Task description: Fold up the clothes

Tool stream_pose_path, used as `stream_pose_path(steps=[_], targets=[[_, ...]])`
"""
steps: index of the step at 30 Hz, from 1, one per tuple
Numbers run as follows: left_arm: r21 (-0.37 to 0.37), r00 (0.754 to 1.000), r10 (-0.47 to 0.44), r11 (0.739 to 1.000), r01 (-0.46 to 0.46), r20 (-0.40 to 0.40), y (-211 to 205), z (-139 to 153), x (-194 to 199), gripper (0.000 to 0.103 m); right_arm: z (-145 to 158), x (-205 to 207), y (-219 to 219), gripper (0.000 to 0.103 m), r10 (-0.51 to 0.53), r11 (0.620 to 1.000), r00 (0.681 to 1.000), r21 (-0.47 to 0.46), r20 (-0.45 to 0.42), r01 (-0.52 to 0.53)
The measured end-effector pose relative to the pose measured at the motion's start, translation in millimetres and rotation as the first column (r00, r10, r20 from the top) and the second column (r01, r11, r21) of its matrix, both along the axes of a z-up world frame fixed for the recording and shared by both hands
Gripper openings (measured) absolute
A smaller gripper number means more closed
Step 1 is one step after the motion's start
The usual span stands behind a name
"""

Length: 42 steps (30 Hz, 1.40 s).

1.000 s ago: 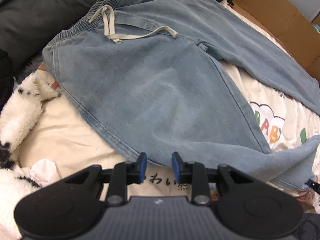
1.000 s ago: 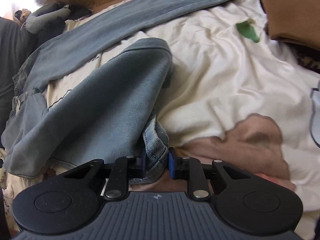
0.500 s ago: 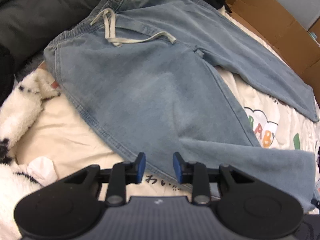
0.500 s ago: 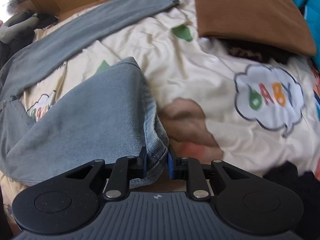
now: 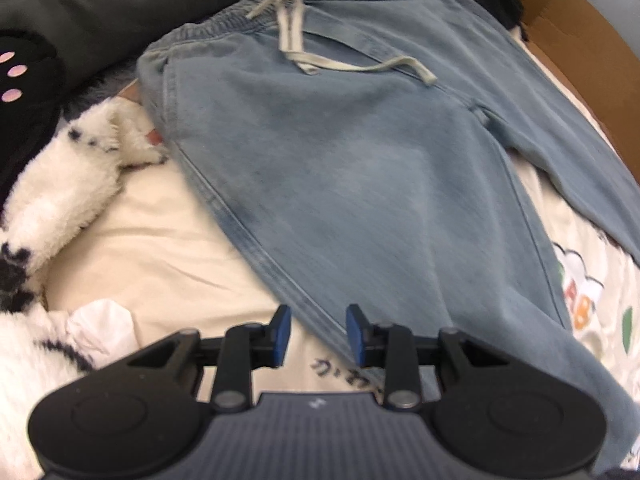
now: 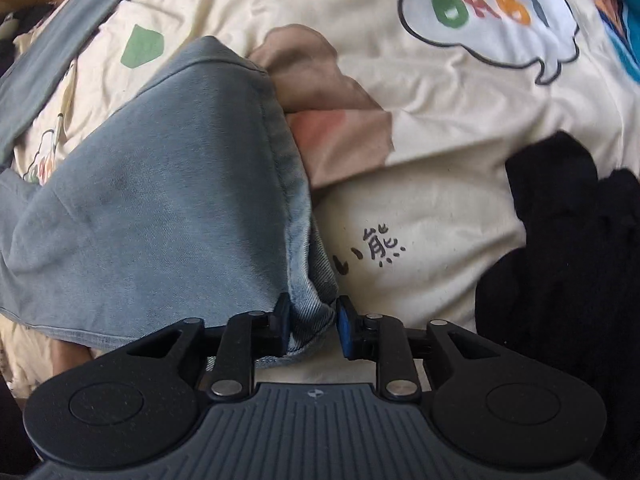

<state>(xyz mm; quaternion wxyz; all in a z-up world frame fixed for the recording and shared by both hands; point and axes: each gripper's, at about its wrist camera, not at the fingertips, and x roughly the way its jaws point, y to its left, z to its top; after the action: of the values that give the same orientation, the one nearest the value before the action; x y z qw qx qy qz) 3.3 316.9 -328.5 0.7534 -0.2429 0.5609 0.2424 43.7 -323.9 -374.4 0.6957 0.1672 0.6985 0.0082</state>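
Jeans (image 6: 160,208) hem, clamped in right hand-held gripper (image 6: 312,324), dragged further across blanket (image 6: 420,128); left hand-held gripper (image 5: 318,334) stays apart

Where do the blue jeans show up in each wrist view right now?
Left wrist: the jeans fill the centre, waistband at top, side seam by the open left gripper.
Right wrist: a leg hem lies left of centre, clamped in the right gripper.
Shared landmark: the cream printed blanket.
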Motion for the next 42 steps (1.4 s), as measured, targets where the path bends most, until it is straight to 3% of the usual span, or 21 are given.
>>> stream_pose_path(steps=[5, 12, 21, 28, 39, 41, 42], targets=[[0.022, 1.000, -0.005, 1.000, 0.005, 0.004, 11, 2, 11, 0.032, 14, 8, -11, 0.041, -0.010, 0.999, 0.998, 0.043, 0.070, 0.007], [0.041, 0.996, -0.078, 0.996, 0.076, 0.035, 1, 14, 49, 0.032, 32, 38, -21, 0.044, -0.042, 0.998, 0.979, 0.062, 0.198, 0.030], [0.061, 0.981, -0.186, 0.981, 0.183, 0.056, -29, 22, 105, 0.032, 7, 83, -6, 0.043, -0.022, 0.999, 0.960, 0.045, 0.279, 0.010], [0.072, 0.964, -0.262, 0.963, 0.258, 0.048, -51, 21, 126, 0.033, -12, 88, 14, 0.044, 0.056, 0.996, 0.943, 0.049, 0.327, -0.076], [0.061, 0.962, -0.273, 0.961, 0.271, 0.032, -63, 11, 139, 0.033, -18, 102, 30, 0.044, 0.137, 0.988, 0.925, 0.016, 0.355, -0.153], [0.057, 0.961, -0.274, 0.961, 0.272, 0.032, -66, 7, 145, 0.033, -20, 103, 32, 0.039, 0.142, 0.988, 0.925, 0.009, 0.354, -0.155], [0.054, 0.961, -0.275, 0.961, 0.273, 0.032, -68, 6, 148, 0.033, -21, 103, 33, 0.024, 0.143, 0.988, 0.925, 0.005, 0.351, -0.154]])
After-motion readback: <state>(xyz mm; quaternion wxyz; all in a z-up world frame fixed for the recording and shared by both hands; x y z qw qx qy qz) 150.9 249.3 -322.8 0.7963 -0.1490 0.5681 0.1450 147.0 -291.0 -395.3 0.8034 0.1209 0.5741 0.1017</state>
